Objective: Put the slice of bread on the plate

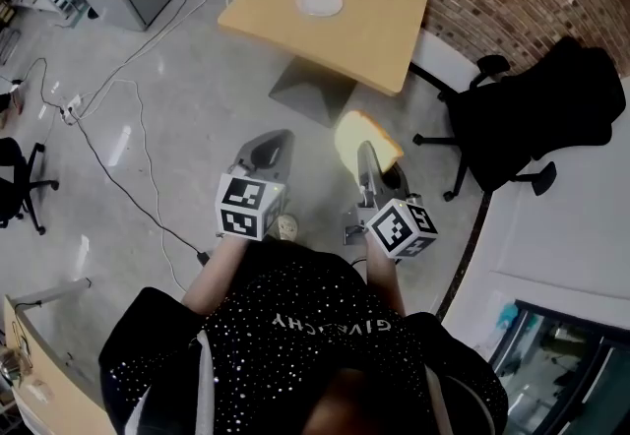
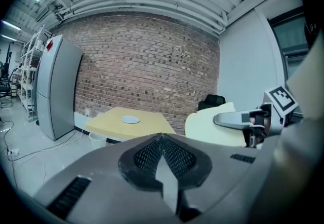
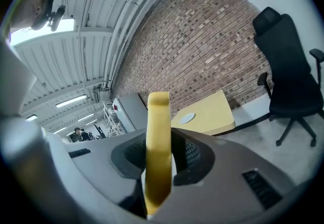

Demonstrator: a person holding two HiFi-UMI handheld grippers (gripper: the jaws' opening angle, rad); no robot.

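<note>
Head view only: the person stands on the floor well short of the yellow table (image 1: 379,34), with the white plate (image 1: 319,1) bare on its far part, a black office chair (image 1: 551,118) off to the right and cables (image 1: 108,162) trailing on the left. The slice of bread (image 1: 356,131) is up in the air in front of the person, nowhere near the plate. The right gripper view alone shows it edge-on, standing upright between the jaws, plus a distant person (image 3: 78,134) by some shelves. The left gripper view alone shows the slice's broad pale face. The right gripper (image 1: 366,155) is at a narrow gap, pads pinching the slice's lower part. The left gripper (image 1: 277,142) has its jaws together at the tips, holding nothing, just beside the right one.
</note>
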